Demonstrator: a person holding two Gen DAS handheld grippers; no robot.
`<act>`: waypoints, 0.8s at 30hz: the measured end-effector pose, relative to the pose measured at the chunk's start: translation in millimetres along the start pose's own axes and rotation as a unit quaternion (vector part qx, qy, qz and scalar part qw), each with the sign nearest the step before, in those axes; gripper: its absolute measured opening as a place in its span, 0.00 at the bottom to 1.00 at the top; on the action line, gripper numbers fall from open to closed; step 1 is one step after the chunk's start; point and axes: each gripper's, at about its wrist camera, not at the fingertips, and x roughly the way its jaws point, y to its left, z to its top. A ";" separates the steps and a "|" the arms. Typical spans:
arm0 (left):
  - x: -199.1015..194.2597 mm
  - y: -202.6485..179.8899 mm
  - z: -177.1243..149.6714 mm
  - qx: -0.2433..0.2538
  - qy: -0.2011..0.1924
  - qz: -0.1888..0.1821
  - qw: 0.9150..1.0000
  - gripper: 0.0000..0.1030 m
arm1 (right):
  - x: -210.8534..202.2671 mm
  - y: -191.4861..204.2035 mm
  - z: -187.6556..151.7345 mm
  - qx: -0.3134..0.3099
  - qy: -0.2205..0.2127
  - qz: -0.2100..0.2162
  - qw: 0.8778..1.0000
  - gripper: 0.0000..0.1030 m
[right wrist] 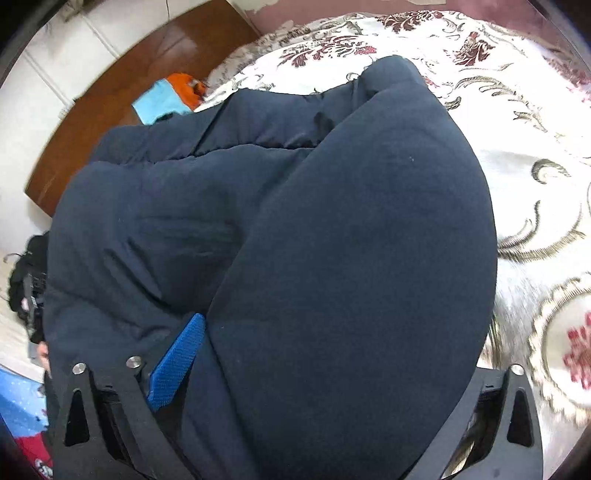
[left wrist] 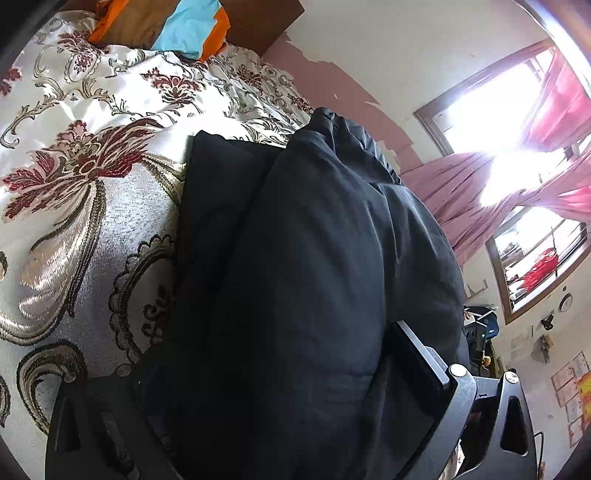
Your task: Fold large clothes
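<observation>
On the left, the left gripper (left wrist: pixel 280 398) has a thick bunch of the dark padded jacket (left wrist: pixel 314 258) between its fingers. One black finger pad (left wrist: pixel 417 365) presses the cloth from the right, while the other finger is buried under the fabric, so the tongs read as clenched on the jacket. The jacket lies heaped on the bed (left wrist: pixel 74 184), over its flowered bedspread. It runs up toward the wall-side edge, and a flatter dark panel spreads toward the middle of the bed. An orange and blue cloth (left wrist: pixel 184 26) sits at the far head corner by the brown headboard (left wrist: pixel 258 22).

From the right wrist view, the right gripper (right wrist: pixel 288 387) also grips the jacket (right wrist: pixel 351 240). A blue finger pad (right wrist: pixel 177 362) bites into a fat rolled fold that fills the space between the fingers. The quilted seams show on the part nearer the headboard (right wrist: pixel 110 110).

I judge the jacket soft, bulky and springy, fairly light for its size, with a smooth shell likely to slip. A thin pinch would slide off. The better hold is a deep bite at a seam, hem or shoulder, with the two grips well apart, so the padding folds flat and does not puff back open.
</observation>
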 end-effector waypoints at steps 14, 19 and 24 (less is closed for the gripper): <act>-20.1 -21.9 0.6 0.034 -0.002 0.019 0.999 0.51 | -35.5 65.0 -13.6 0.010 -0.061 -0.102 0.993 0.28; -38.1 -42.9 0.5 0.056 -0.029 0.026 0.998 0.28 | -81.5 97.6 -6.6 0.004 -0.091 -0.109 0.990 0.21; -61.8 -74.7 -5.4 0.091 -0.065 -0.015 0.994 0.25 | -152.7 105.9 -18.5 -0.001 -0.136 -0.094 0.986 0.18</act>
